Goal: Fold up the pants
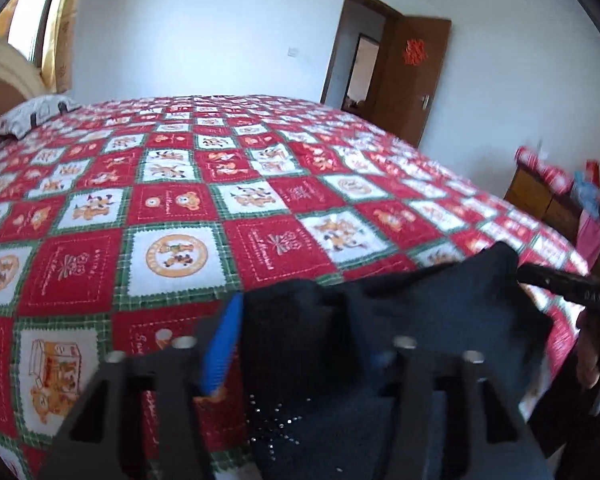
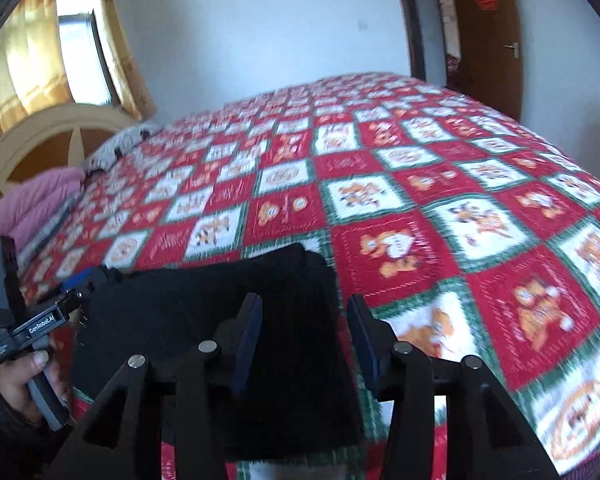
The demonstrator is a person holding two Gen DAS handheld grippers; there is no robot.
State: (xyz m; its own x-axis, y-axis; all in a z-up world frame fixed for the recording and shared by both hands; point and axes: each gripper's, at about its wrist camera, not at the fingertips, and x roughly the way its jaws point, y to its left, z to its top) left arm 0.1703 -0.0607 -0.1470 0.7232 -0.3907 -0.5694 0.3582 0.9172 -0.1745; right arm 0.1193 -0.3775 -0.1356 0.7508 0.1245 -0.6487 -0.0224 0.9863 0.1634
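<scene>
Dark navy pants (image 1: 440, 320) lie in a folded stack at the near edge of a bed, with small sparkly studs (image 1: 276, 420) on the cloth. In the left wrist view my left gripper (image 1: 300, 348) stands open astride a raised hump of the pants. Its blue left pad (image 1: 220, 344) is beside the cloth's edge, and the right pad is hidden by fabric. In the right wrist view my right gripper (image 2: 304, 320) is open over the pants (image 2: 204, 312). Its right pad stands clear of the cloth's right edge. The left gripper (image 2: 82, 280) sits at the pants' left corner, held by a hand (image 2: 16, 384).
A red, white and green checked quilt (image 1: 180, 200) covers the whole bed (image 2: 460, 200). A grey pillow (image 1: 36, 112), pink bedding (image 2: 32, 200) and a cream headboard (image 2: 40, 136) are at the far left. A brown door (image 1: 412, 76) and a low wooden cabinet (image 1: 540, 196) stand at the right.
</scene>
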